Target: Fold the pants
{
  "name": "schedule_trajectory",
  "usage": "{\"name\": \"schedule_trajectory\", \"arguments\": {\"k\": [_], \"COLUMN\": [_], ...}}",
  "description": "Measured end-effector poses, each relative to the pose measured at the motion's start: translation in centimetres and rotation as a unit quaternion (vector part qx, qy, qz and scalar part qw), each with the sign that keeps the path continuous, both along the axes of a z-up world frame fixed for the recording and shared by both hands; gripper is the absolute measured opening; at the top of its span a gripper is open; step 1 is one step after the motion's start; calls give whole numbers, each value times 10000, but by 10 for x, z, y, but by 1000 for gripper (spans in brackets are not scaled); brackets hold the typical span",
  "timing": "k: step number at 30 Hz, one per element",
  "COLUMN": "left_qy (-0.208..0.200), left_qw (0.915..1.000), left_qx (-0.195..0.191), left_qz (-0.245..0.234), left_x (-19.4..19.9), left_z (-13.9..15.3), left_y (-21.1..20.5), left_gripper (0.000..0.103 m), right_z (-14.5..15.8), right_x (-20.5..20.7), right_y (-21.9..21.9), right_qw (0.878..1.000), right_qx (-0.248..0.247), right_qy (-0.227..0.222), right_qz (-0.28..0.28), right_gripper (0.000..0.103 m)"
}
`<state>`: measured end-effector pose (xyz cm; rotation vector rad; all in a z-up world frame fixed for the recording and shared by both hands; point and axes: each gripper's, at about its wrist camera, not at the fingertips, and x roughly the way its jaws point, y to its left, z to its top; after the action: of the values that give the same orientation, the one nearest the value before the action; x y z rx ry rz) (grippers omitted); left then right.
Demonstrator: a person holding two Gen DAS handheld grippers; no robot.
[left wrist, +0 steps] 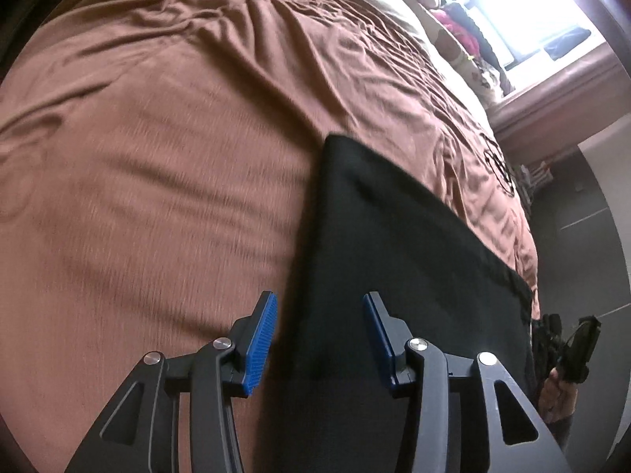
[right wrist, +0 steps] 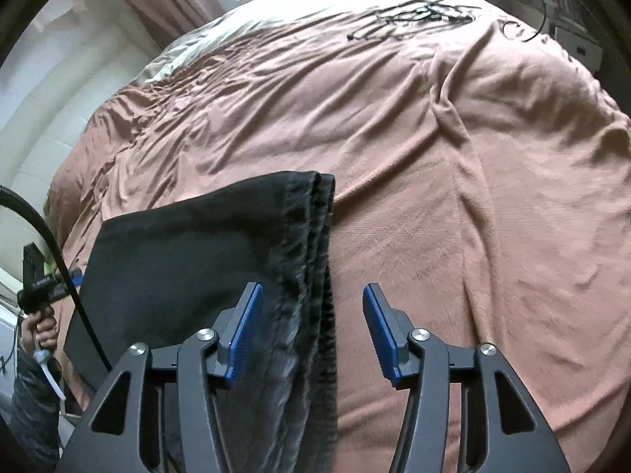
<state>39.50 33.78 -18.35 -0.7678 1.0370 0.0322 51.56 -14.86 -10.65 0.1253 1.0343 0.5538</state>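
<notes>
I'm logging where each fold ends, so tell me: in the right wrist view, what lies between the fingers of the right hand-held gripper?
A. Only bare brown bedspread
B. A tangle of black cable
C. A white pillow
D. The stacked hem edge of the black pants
D: the layered, stitched edge of the black pants runs between the blue pads of the right hand-held gripper, which stand apart without pressing it; the brown bedspread lies beside it.

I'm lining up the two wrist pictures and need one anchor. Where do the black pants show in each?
Left wrist: pants fill the lower middle and right, running from the claw up to a corner at mid-picture.
Right wrist: pants lie lower left of centre, their stacked seamed edge passing between the open claw's pads.
Shared landmark: the brown bedspread under them.
</notes>
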Motion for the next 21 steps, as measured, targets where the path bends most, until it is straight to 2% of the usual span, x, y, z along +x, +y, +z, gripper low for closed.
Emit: {"name": "schedule_trajectory", "arguments": {"k": [11, 21], "left_qy": [-36, -215], "left_qw": [9986, 9951], "left_qx": [-474, -758], "left_qz": [225, 597], "left_x": [-68, -109], "left_z": [-9, -9], "left_y": [-24, -35], "left_gripper": [48, 48], "right_z": [25, 39], "right_x": [-48, -80], "right_y": [2, 20], "right_qw": [9998, 9984], "right_qx": [-4, 113], "right_qy": [-176, -350], "right_qz": [90, 431], "right_gripper": [51, 51]}}
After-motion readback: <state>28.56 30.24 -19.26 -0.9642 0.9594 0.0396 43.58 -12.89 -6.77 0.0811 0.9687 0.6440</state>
